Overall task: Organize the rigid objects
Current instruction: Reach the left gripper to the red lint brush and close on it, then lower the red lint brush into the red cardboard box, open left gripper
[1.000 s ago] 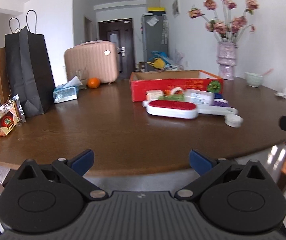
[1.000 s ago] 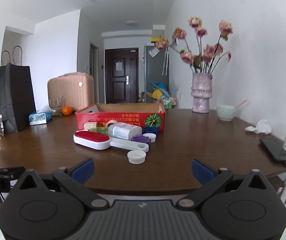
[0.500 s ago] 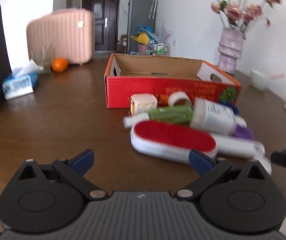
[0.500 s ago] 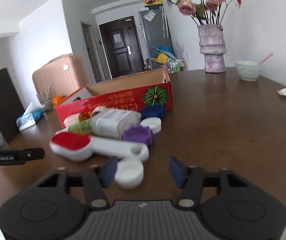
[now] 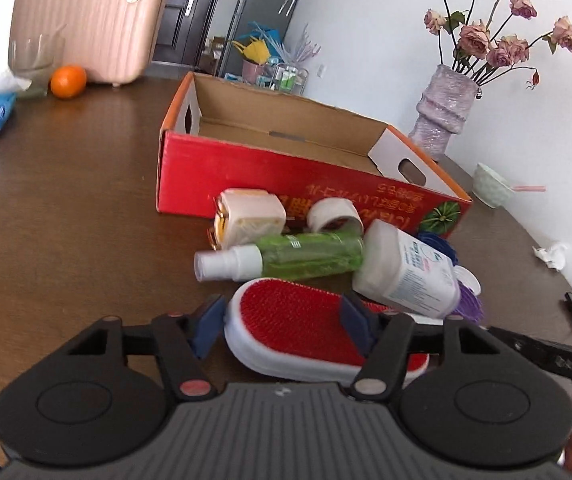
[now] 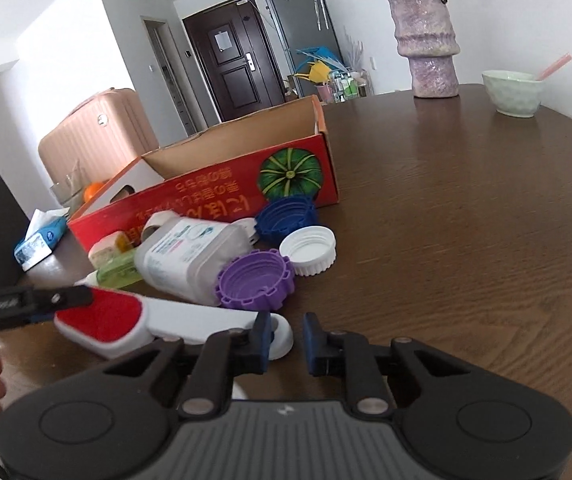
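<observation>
Lint brush (image 5: 302, 328) flat on table (image 5: 66, 208) at six o'clock of red box (image 5: 286, 176); left gripper (image 5: 282, 320) closing around red head, right gripper (image 6: 288, 338) closing about white handle's end.

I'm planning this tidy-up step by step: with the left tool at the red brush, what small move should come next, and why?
Probably let the left tool finish closing on the red lint brush before lifting anything. Its jaws are closing with the brush head between them, but a firm grip isn't visible yet. The open-topped red box stands just behind the pile.
</observation>
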Action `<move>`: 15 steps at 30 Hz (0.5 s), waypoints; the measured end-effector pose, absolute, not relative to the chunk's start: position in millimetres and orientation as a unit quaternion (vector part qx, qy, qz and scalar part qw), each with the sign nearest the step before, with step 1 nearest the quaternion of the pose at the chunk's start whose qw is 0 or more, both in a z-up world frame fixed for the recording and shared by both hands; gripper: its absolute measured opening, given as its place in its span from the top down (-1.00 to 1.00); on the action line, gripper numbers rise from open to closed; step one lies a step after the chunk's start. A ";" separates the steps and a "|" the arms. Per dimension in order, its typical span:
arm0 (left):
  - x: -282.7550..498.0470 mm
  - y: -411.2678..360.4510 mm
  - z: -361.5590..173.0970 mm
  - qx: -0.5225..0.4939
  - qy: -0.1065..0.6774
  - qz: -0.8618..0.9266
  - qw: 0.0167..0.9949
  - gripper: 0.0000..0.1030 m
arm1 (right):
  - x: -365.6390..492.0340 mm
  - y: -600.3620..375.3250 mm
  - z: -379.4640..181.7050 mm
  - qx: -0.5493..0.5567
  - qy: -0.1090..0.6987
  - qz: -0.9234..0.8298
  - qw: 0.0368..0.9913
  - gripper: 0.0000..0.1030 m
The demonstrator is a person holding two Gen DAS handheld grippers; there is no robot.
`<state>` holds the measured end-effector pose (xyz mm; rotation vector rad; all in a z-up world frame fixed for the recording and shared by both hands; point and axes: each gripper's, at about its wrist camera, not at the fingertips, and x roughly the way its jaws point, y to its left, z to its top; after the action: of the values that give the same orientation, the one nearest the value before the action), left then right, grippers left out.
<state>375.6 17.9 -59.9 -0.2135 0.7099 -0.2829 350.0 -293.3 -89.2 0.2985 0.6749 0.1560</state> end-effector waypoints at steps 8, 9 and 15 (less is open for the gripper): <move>341.5 16.3 -45.3 -0.110 0.305 -0.141 0.935 -0.11 | 345.8 -296.0 -80.6 0.162 0.316 0.066 0.933 0.78; 332.1 16.3 -39.3 -0.107 0.291 -0.143 0.940 -0.11 | 339.2 -296.4 -74.2 0.159 0.303 0.067 0.937 0.78; 280.0 11.3 -11.4 -0.104 0.245 -0.147 0.953 -0.11 | 290.9 -301.2 -41.0 0.176 0.247 0.065 0.951 0.78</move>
<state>280.0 11.3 -11.4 -0.2112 0.4982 -0.2997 290.9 -301.2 -41.0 0.3571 0.5027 0.1317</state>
